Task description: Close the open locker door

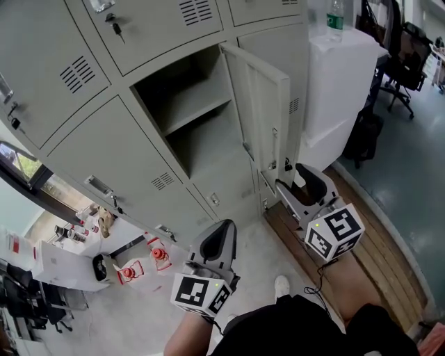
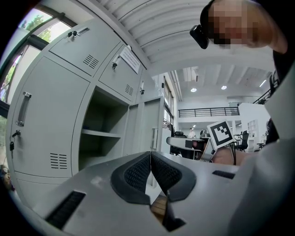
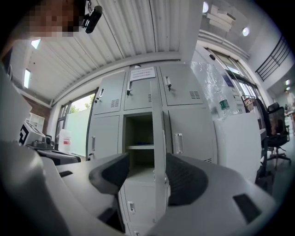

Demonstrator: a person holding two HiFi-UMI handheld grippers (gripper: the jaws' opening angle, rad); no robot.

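Observation:
The grey locker bank (image 1: 104, 139) has one open compartment (image 1: 195, 111) with a shelf inside. Its door (image 1: 261, 104) swings out to the right, edge-on towards me. In the right gripper view the door's edge (image 3: 159, 152) stands upright, seen through the gap of my right gripper (image 3: 147, 170). That gripper (image 1: 297, 174) is open and holds nothing, and it hovers just below the door's lower corner. My left gripper (image 1: 221, 226) is shut and empty, lower and to the left, in front of the closed lockers. Its pads (image 2: 138, 173) touch each other.
A white cabinet (image 1: 341, 76) with a bottle (image 1: 335, 17) on top stands right of the lockers. A black bag (image 1: 363, 135) leans at its foot. An office chair (image 1: 407, 52) is at the far right. Wooden boards (image 1: 375, 257) lie under my right arm.

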